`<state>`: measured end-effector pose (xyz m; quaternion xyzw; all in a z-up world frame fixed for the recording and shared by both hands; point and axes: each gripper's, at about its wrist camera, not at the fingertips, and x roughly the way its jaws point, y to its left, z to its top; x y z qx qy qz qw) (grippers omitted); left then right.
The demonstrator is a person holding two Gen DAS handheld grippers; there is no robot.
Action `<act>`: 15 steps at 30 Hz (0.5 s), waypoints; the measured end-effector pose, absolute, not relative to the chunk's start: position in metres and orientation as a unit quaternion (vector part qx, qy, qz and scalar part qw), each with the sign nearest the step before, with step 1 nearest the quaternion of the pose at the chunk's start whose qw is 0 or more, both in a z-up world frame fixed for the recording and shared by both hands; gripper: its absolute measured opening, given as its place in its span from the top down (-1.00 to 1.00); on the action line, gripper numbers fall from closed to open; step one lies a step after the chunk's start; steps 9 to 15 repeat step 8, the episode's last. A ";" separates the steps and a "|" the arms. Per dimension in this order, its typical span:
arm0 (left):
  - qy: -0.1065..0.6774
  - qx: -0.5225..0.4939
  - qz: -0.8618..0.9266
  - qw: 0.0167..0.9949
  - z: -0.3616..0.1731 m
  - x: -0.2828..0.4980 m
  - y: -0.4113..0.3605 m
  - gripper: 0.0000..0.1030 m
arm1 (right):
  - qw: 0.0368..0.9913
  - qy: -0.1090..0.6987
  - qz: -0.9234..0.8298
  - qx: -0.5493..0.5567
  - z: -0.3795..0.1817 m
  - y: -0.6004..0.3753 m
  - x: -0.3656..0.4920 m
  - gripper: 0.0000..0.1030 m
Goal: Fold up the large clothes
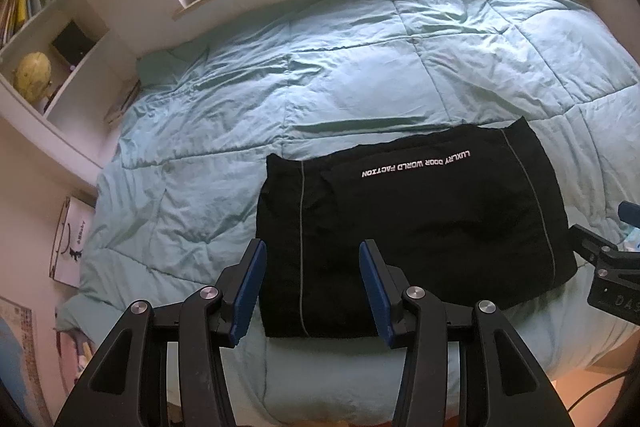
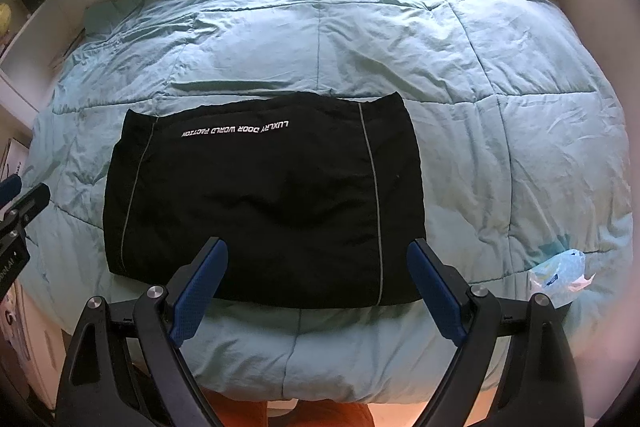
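The black fabric garment with white lettering and grey piping (image 2: 264, 195) lies as a compact flat rectangle near the front edge of the pale teal quilted duvet (image 2: 400, 27). The folding looks nearly finished. The left gripper (image 1: 312, 291) hangs over its near left corner, jaws partly apart and empty; the right gripper (image 2: 316, 291) hangs over its near edge, spread wide, empty. A further fold would call for pinching both near corners. No containers show beyond the white wall shelf (image 1: 60, 39) holding books and a yellow globe (image 1: 33, 71).
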<state>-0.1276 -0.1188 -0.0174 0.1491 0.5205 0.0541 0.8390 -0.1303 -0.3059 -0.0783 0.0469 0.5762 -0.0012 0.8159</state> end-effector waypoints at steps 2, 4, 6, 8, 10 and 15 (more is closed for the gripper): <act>0.522 0.151 0.049 0.838 -0.019 -0.128 -0.120 0.04 | 0.816 0.576 -0.002 0.047 -0.079 -0.305 -0.130 -0.80; 0.522 0.143 0.045 0.840 -0.020 -0.127 -0.120 0.04 | 0.816 0.577 -0.002 0.048 -0.079 -0.305 -0.130 -0.80; 0.519 0.127 0.039 0.844 -0.021 -0.127 -0.118 0.04 | 0.815 0.578 -0.004 0.047 -0.080 -0.306 -0.130 -0.80; 0.524 0.128 0.039 0.841 -0.024 -0.125 -0.118 0.04 | 0.814 0.579 -0.006 0.047 -0.082 -0.307 -0.130 -0.80; 0.524 0.128 0.039 0.841 -0.024 -0.125 -0.118 0.04 | 0.814 0.579 -0.006 0.047 -0.082 -0.307 -0.130 -0.80; 0.524 0.128 0.039 0.841 -0.024 -0.125 -0.118 0.04 | 0.814 0.579 -0.006 0.047 -0.082 -0.307 -0.130 -0.80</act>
